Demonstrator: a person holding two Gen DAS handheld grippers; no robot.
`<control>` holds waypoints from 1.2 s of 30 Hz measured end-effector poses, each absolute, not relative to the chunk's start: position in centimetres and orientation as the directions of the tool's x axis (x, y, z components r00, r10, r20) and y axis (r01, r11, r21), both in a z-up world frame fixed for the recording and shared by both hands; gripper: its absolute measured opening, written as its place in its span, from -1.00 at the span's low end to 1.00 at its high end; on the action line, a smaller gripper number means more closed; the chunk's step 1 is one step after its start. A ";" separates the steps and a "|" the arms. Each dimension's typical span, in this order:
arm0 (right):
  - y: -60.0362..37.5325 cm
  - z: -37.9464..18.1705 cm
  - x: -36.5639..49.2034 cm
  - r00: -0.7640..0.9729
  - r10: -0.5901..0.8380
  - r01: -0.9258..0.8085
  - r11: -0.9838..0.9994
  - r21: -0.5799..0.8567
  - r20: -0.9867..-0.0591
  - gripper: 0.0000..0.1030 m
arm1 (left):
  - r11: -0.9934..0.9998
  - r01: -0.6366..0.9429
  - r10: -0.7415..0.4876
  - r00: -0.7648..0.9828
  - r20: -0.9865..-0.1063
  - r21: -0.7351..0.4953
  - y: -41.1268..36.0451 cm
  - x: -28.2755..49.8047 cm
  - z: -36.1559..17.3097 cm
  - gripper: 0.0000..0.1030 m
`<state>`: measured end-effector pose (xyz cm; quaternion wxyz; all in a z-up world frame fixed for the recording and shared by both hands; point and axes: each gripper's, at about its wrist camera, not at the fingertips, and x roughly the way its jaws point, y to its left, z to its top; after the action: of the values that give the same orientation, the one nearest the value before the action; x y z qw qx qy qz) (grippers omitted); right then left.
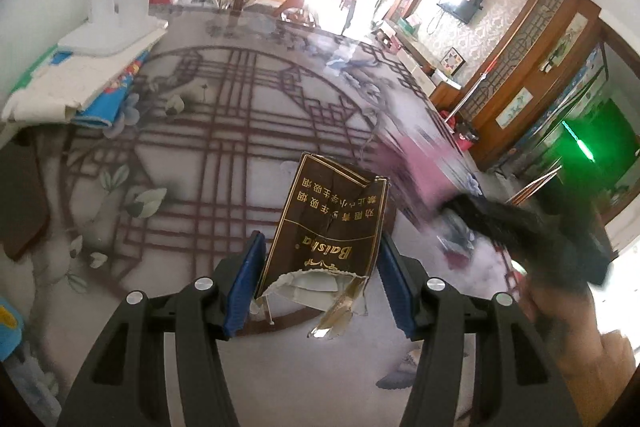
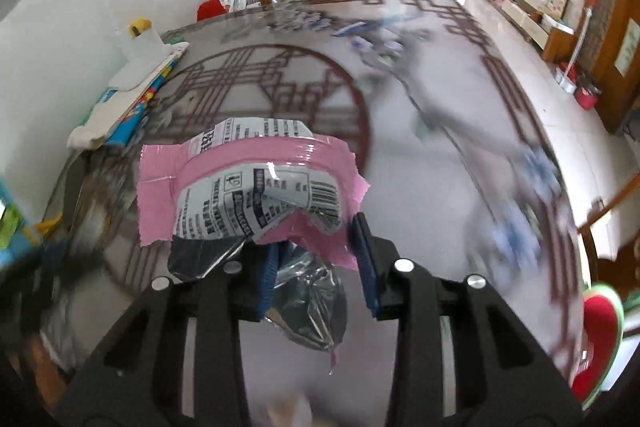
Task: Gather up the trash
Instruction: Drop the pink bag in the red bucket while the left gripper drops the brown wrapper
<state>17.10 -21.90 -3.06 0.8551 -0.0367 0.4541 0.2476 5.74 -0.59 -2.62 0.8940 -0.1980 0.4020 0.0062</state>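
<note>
Trash is in both tongs, I judge: the left tongs (image 1: 320,283) stand partly open around a torn brown cigarette pack (image 1: 332,223), the right tongs (image 2: 320,263) pinch a crumpled pink-and-silver foil wrapper (image 2: 256,187), above the patterned bench (image 1: 224,131), no bin visible.

A torn brown cigarette pack (image 1: 328,231) with gold lettering stands tilted between blue pads, its ripped end nearest the camera showing white lining and a strip of gold foil. A crumpled pink wrapper (image 2: 248,183) with black-and-white print, a barcode and a silver inner face hangs, folded over, above the patterned tabletop.
</note>
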 end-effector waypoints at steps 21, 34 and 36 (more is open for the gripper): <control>-42.8 1.0 4.6 0.647 0.384 -0.205 0.920 0.334 -0.659 -0.33 | 0.982 0.054 -0.164 0.727 -0.667 -0.183 -14.9 3.2 2.6 0.04; -60.7 -4.1 3.1 0.703 0.217 0.195 0.857 0.477 -0.677 -0.33 | 0.865 0.435 -0.468 0.517 -0.716 -0.251 -33.0 8.5 0.5 0.04; -61.9 -4.4 3.0 0.712 0.203 0.215 0.849 0.483 -0.673 -0.32 | 0.846 0.476 -0.482 0.493 -0.725 -0.239 -35.0 9.0 0.2 0.05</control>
<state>3.04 -61.93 -4.36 0.8832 0.2752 0.3798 -0.0036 9.03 -35.04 0.15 0.8639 -0.0033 0.4205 -0.2774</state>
